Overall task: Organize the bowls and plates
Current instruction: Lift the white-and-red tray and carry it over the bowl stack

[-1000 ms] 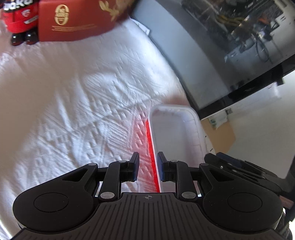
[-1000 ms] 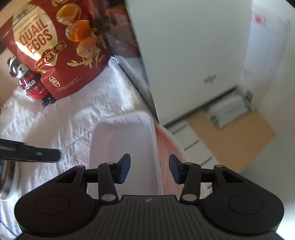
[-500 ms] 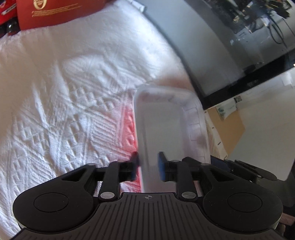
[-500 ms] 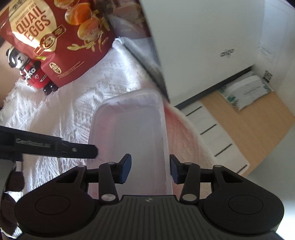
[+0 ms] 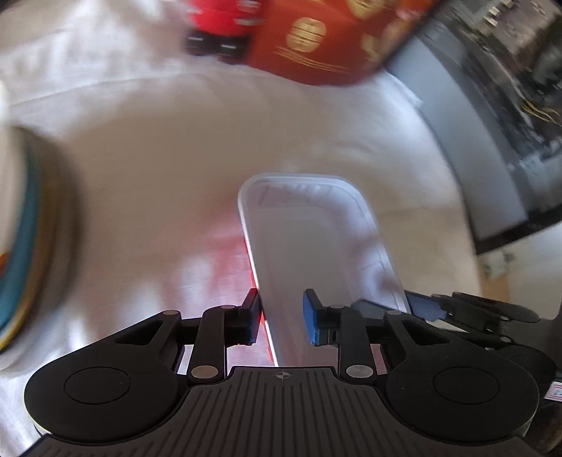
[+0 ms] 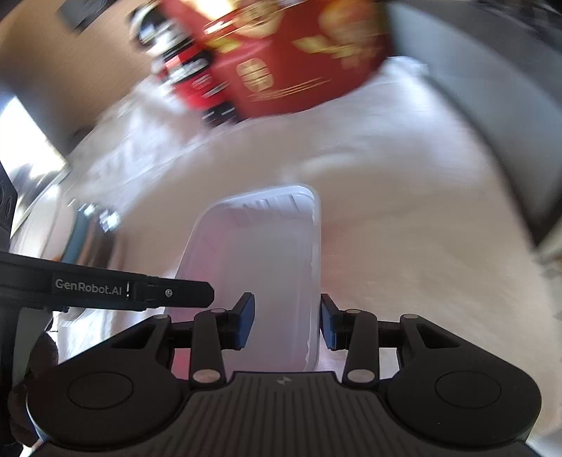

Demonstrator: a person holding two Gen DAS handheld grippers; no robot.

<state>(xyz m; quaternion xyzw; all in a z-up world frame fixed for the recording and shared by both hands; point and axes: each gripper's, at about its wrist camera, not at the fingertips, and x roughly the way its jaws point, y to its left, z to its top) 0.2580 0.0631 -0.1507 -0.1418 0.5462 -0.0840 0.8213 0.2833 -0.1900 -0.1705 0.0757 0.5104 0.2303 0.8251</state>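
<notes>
1. Far off to the left of your left claw (image 5: 281, 313), a stack of plates (image 5: 21, 246) with a teal rim sits at the edge of the view, blurred, on the white cloth (image 5: 140, 158) that covers the worktop.
2. Your left claw points steeply down and straddles the left long rim of the translucent plastic tray (image 5: 316, 246). One finger is outside that rim and the blue pad is inside the tray. The jaws are closing with the rim between them. You cannot tell whether both pads bite yet.
3. The tray runs straight ahead from both claws, lengthwise and clear of the cloth, with a red glow on the cloth under its left side.
4. Your right claw (image 6: 286, 316) straddles the tray's right long wall. The left pad is inside, the right pad is against the outer rim, and the two pinch the wall between them.
5. Ahead of both claws and well beyond the tray's far end stands a red and black figure (image 5: 221, 28), with a red snack pouch (image 5: 316, 42) just to its right. Both are smeared by blur.
6. To the right of the right claw, a dark screen (image 5: 509, 123) borders the cloth.
</notes>
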